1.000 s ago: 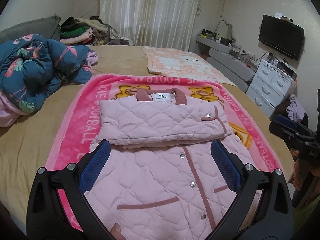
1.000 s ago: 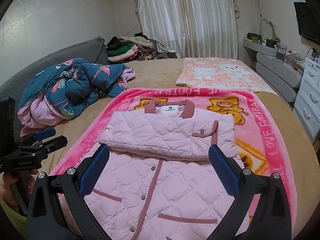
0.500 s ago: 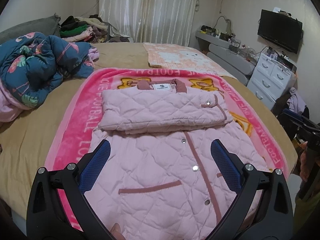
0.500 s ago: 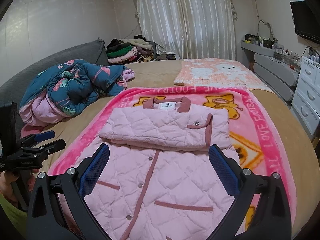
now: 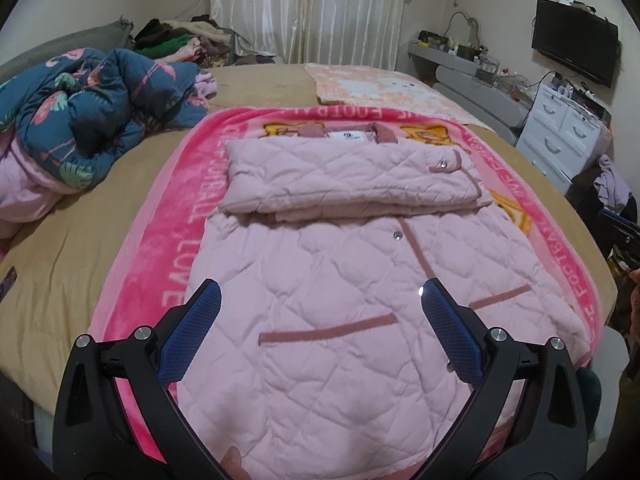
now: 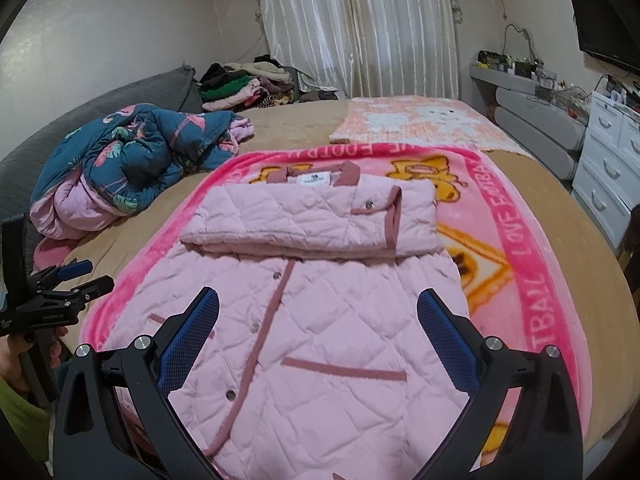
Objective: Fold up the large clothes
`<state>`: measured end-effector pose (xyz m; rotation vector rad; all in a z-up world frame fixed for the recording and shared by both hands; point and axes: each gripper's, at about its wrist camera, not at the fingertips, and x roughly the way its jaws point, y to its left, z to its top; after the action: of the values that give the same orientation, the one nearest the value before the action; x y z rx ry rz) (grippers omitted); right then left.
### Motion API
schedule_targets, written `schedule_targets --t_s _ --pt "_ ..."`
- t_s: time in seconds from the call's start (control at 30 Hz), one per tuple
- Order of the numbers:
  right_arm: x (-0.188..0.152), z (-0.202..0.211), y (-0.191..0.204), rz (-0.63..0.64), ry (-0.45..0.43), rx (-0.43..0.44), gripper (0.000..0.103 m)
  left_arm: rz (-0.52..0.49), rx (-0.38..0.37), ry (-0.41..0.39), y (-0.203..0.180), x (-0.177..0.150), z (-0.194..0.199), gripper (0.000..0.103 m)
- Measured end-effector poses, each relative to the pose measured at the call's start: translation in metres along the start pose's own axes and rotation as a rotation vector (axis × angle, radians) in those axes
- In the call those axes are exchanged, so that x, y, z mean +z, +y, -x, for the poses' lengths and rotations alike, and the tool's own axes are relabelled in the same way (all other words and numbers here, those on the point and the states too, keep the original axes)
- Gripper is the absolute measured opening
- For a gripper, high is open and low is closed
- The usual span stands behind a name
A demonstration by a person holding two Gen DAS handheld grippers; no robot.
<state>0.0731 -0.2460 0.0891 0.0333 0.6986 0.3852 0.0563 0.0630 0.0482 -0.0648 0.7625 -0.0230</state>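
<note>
Bedroom: tan-covered bed (image 5: pixel 72 240), white curtains (image 6: pixel 360 28), white drawer unit (image 5: pixel 560 140), wall television (image 5: pixel 576 52). Pink quilted jacket (image 5: pixel 340 280), sleeves folded across its chest, lies on bright pink printed blanket (image 5: pixel 168 240). Left gripper (image 5: pixel 320 300) and right gripper (image 6: pixel 318 304) spread wide, empty; both now nearer the hem than a second ago.
</note>
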Motion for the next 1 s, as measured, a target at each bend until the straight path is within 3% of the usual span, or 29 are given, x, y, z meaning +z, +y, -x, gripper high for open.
schedule_targets --t_s 0.47,1.0 --pt "-0.046 -0.004 -0.028 -0.007 0.076 -0.052 0.099 0.005 0.031 0.090 0.009 -0.043 -0.019 0.094" --pt "-0.084 -0.018 -0.056 -0.028 0.184 -0.075 0.099 0.051 0.104 0.163 0.048 -0.074 -0.029 0.094"
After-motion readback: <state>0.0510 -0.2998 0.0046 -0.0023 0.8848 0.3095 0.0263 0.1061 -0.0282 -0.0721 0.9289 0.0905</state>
